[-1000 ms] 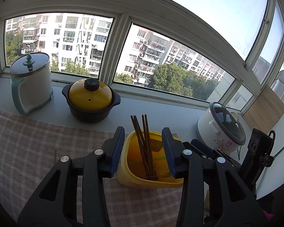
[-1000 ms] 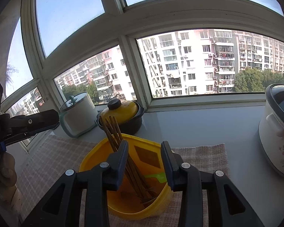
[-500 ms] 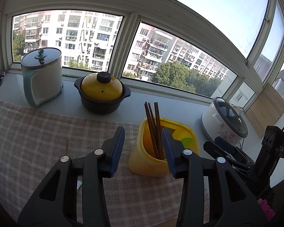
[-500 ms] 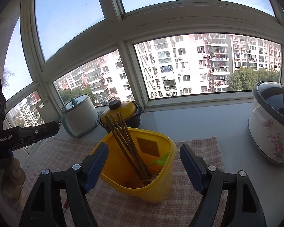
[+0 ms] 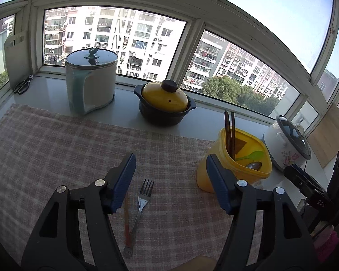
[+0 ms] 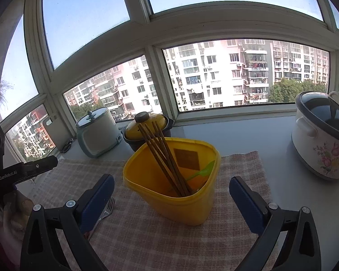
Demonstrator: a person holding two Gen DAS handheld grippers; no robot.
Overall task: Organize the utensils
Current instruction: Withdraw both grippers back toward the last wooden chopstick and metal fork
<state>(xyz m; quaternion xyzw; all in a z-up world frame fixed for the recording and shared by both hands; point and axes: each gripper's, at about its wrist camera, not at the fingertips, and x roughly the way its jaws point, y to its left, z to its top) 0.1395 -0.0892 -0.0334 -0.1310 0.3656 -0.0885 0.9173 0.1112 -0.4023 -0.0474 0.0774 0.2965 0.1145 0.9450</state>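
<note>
A yellow plastic holder (image 6: 174,194) stands on the checked cloth with brown chopsticks (image 6: 162,155), a green utensil (image 6: 201,169) and a metal spoon (image 5: 254,165) in it. My right gripper (image 6: 171,192) is open, its jaws on either side of the holder without touching it. In the left wrist view the holder (image 5: 237,164) is at the right. A metal fork (image 5: 140,207) and a reddish stick (image 5: 126,219) lie on the cloth. My left gripper (image 5: 170,183) is open and empty above them.
On the sill stand a white kettle-like pot (image 5: 90,79), a black casserole with a yellow lid (image 5: 165,103) and a flowered rice cooker (image 5: 287,144). Scissors (image 5: 22,85) lie at the far left. The checked cloth (image 5: 56,146) covers the counter.
My left gripper has swung left and back from the holder and opened wider, now over the fork. My right gripper has opened wide and drawn back from the holder.
</note>
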